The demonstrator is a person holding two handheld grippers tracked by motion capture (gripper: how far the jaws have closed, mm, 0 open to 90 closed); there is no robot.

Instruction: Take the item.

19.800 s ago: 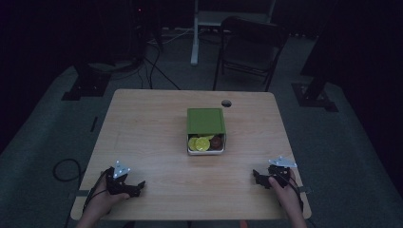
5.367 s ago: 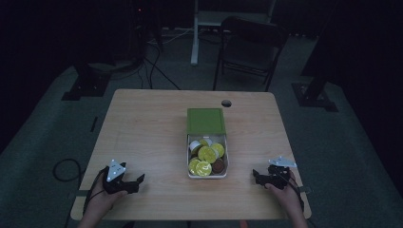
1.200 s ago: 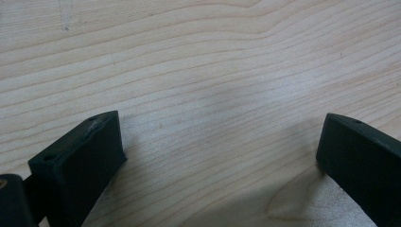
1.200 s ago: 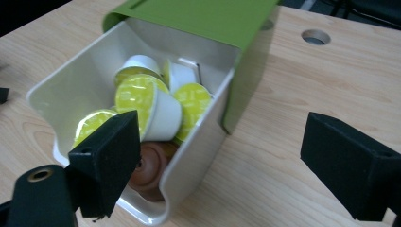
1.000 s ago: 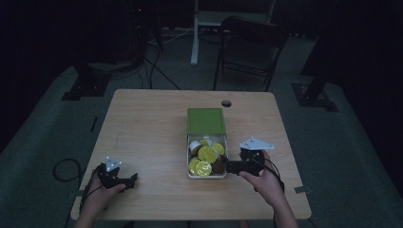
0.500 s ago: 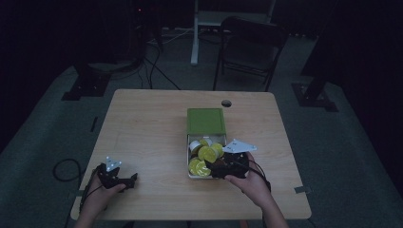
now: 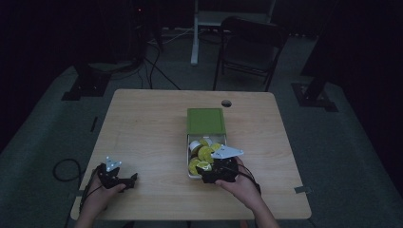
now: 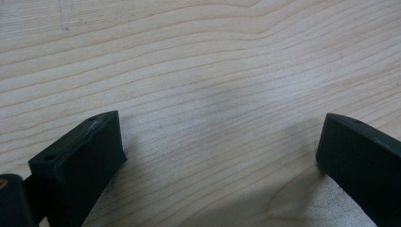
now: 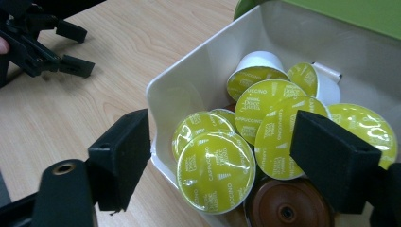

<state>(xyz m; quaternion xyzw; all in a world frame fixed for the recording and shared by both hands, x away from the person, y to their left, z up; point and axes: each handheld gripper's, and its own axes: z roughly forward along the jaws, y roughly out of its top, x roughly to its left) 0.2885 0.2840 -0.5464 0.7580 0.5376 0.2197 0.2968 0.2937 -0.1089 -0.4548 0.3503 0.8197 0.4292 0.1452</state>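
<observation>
My right gripper [image 9: 217, 156] sits over the near end of the white box [image 9: 189, 90], jaws just been closing, half open around a yellow-lidded capsule [image 9: 215, 172], not pinching. My left gripper [image 8: 217, 156] rests wide open, empty, on the table [image 8: 198, 61].

The white box [image 7: 207, 142] stands mid-tabletop [image 7: 142, 128], its green lid [image 7: 205, 121] covering the far half, so the way in is from above at the near half. That opening is crowded with yellow-topped capsules [image 9: 215, 170] lying against one another, and a brown capsule [image 9: 288, 208] sits at the near end. The right gripper [image 9: 220, 156] straddles the box's near corner, one jaw outside the white wall, the other over the capsules. Left of the box the wood lies bare up to the left gripper [image 7: 124, 180], whose jaws stand wide over plain wood. A small hole [image 7: 226, 103] marks the far edge.
</observation>
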